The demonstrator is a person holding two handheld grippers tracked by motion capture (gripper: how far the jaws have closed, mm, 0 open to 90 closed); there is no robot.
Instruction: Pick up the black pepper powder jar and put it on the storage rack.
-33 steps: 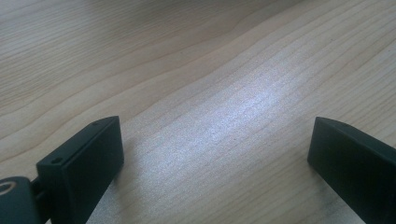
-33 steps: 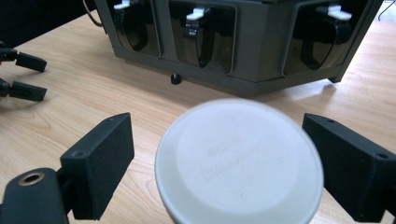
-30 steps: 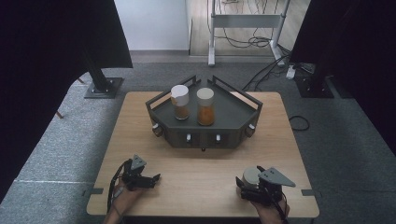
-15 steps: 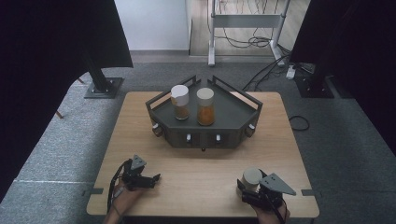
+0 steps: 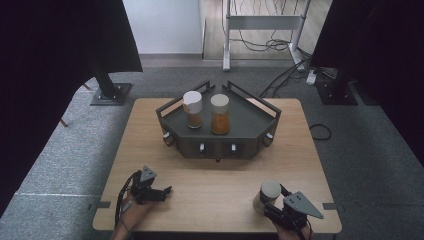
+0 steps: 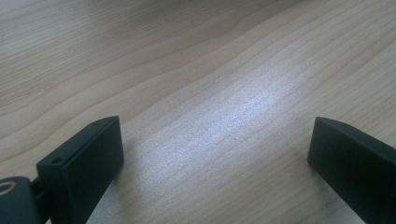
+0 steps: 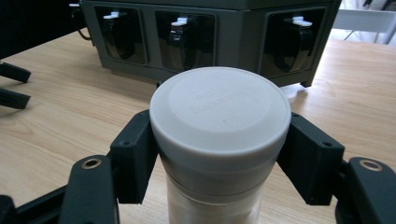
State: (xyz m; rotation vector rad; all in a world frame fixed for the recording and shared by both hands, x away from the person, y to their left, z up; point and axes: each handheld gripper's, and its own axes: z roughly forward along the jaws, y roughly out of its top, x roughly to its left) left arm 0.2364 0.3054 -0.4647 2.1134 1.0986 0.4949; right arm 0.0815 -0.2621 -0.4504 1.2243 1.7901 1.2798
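- High view: the right gripper (image 5: 272, 202) is sitting at the near right corner of the light wooden table (image 5: 150, 135), clamping a white-lidded jar of pale powder (image 5: 268, 194) standing upright.
- Right gripper view: both black jaws are pressing the jar's neck just under the lid.
- The left gripper (image 5: 162, 192) is lying near the front left, jaws standing wide apart over bare wood.
- The dark grey angular tray (image 5: 250, 127) is carrying a white-lidded brown spice jar (image 5: 193, 109) and a beige-lidded orange spice jar (image 5: 220, 114), side by side.
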